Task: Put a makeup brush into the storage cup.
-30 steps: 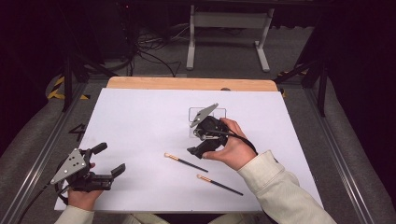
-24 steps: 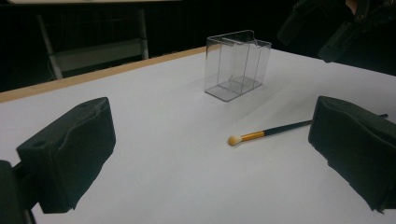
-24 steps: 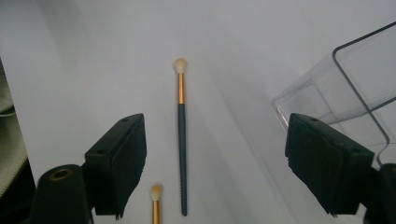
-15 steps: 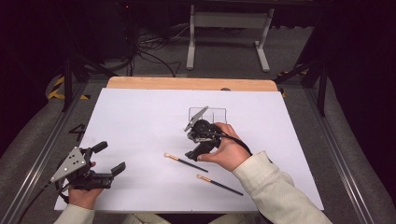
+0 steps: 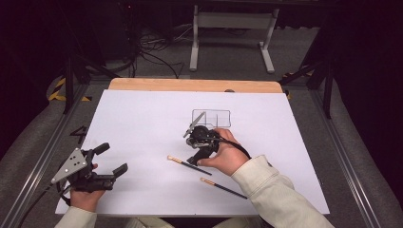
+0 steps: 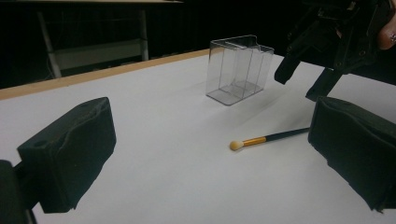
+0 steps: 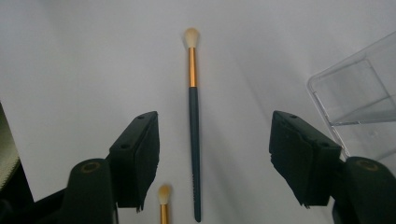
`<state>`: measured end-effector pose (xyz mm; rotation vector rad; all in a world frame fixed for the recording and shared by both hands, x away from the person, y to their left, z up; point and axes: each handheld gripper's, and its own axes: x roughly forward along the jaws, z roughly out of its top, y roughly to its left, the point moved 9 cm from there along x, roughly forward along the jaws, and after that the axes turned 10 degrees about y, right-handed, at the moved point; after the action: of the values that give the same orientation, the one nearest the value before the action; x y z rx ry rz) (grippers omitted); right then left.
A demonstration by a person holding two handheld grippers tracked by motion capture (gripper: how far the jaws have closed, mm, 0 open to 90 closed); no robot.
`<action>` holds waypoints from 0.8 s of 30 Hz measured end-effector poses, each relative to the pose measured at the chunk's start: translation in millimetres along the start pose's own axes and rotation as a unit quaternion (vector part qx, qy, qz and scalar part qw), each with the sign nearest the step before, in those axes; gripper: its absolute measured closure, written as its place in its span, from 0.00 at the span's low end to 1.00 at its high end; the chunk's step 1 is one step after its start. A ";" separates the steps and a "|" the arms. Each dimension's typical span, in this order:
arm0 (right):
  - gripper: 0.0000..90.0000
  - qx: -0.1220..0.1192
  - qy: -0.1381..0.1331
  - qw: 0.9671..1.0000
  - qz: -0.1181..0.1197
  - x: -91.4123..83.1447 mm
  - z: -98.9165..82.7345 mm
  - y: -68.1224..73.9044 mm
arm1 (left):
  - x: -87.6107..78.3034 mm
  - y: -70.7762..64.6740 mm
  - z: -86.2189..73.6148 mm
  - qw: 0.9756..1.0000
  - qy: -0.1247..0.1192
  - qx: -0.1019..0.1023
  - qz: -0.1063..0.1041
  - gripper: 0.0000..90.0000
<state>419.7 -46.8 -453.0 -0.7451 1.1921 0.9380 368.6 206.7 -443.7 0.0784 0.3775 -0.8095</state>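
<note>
The right gripper [image 7: 212, 158] has its jaws spread wide and empty, one on each side of a brush [image 7: 194, 121] that lies on the white table sheet [image 7: 74, 65] between them; in the right gripper view the brush runs straight up the frame, dark handle toward the camera, gold ferrule and pale tip farther off, and neither jaw touches it. The tip of a second brush [image 7: 163, 198] shows at the bottom of that view, just beside one jaw. A clear box [image 7: 359, 107] stands at the frame's right edge. In the high view the right gripper [image 5: 196, 156] sits near the table centre, held by the right hand [image 5: 228, 154], directly over the handle end of the first brush [image 5: 183, 163]; the second brush [image 5: 223, 187] lies nearby toward the person, roughly parallel and apart from it. The clear box [image 5: 211, 118] stands just beyond the gripper — upright, with inner dividers. The left gripper [image 5: 111, 159] is at the near left part of the sheet [image 5: 142, 118], held by the left hand [image 5: 85, 197], well apart from the brushes; its jaws are also released and hold nothing. The left gripper view looks between those jaws across the table at one brush [image 6: 266, 139], the clear box [image 6: 240, 70] and the right gripper [image 6: 303, 77] above the handle.
</note>
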 end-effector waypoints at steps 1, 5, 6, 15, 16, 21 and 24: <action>0.41 -0.002 0.004 1.000 -0.003 1.0 -0.1 -0.5 | 0.1 0.5 0.0 1.000 0.000 0.000 0.000 0.02; 0.44 -0.007 0.016 1.000 -0.006 6.7 2.5 1.1 | -0.2 2.0 -0.3 1.000 0.000 -0.004 0.001 0.02; 0.44 -0.004 0.018 1.000 -0.004 8.0 3.4 2.1 | -0.3 2.1 -0.4 1.000 0.001 -0.003 0.001 0.02; 0.43 -0.006 0.033 0.999 0.006 21.7 7.5 4.2 | -0.1 3.9 -1.0 1.000 0.000 -0.012 0.003 0.02; 0.43 -0.006 0.030 0.999 0.008 23.4 8.5 4.6 | -0.3 4.0 -1.4 1.000 0.002 -0.011 0.002 0.02; 0.45 -0.006 0.035 0.999 0.010 28.8 9.6 6.8 | 0.6 4.0 -1.4 1.000 0.003 -0.012 0.002 0.02; 0.49 -0.009 0.042 0.999 0.012 34.7 9.3 6.9 | 1.4 5.4 -2.0 1.000 0.006 -0.016 0.005 0.02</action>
<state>420.9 -28.6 -484.8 -0.7938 1.2702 0.9465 372.8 209.8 -446.5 0.0546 0.4009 -0.7923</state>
